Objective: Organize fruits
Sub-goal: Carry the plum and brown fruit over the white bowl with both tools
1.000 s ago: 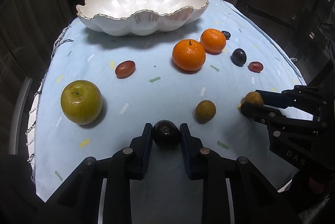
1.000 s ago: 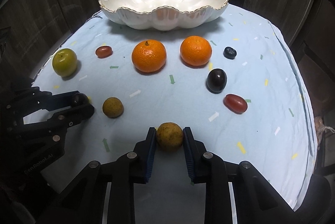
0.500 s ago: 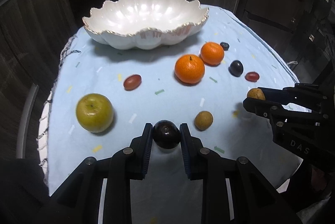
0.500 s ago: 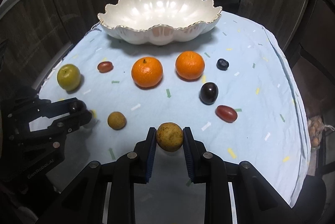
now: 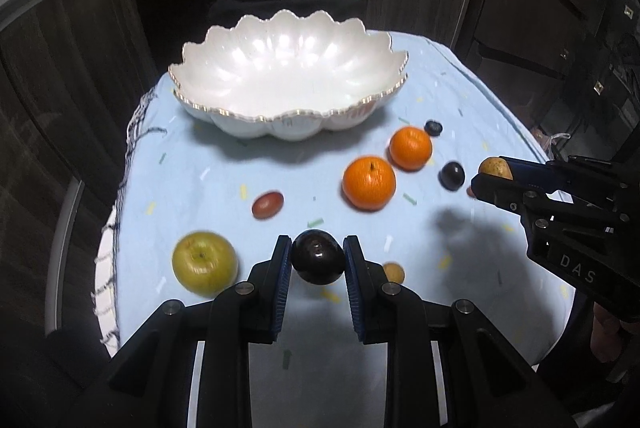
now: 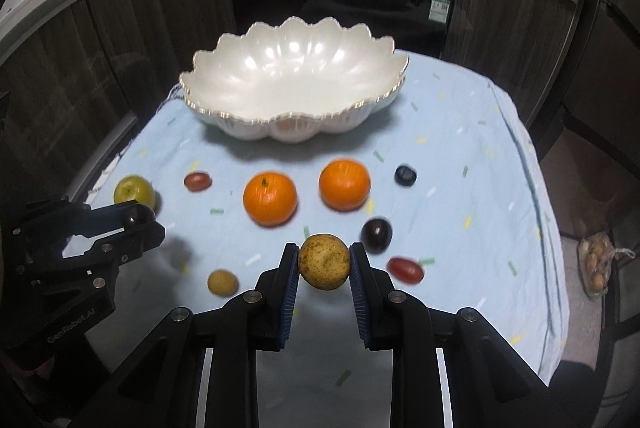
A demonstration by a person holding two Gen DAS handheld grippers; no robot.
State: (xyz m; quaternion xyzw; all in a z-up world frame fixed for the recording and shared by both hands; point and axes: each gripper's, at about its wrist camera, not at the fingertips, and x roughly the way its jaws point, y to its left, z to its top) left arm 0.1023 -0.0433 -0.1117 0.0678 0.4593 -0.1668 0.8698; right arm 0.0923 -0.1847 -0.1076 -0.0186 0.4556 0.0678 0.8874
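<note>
Left wrist: dark plum (image 5: pixel 318 257) clamped in left tool (image 5: pixel 316 260).

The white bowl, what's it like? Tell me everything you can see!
The white bowl is wide and shallow, shaped like an open flower, with a wavy scalloped rim edged in thin gold. It looks like glossy, pearly ceramic. It sits upright at the far end of the light blue tablecloth, nothing inside, and no fruit or tool touches it.

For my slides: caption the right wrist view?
Right gripper holds a brown fruit above the cloth, facing the empty bowl.
</note>
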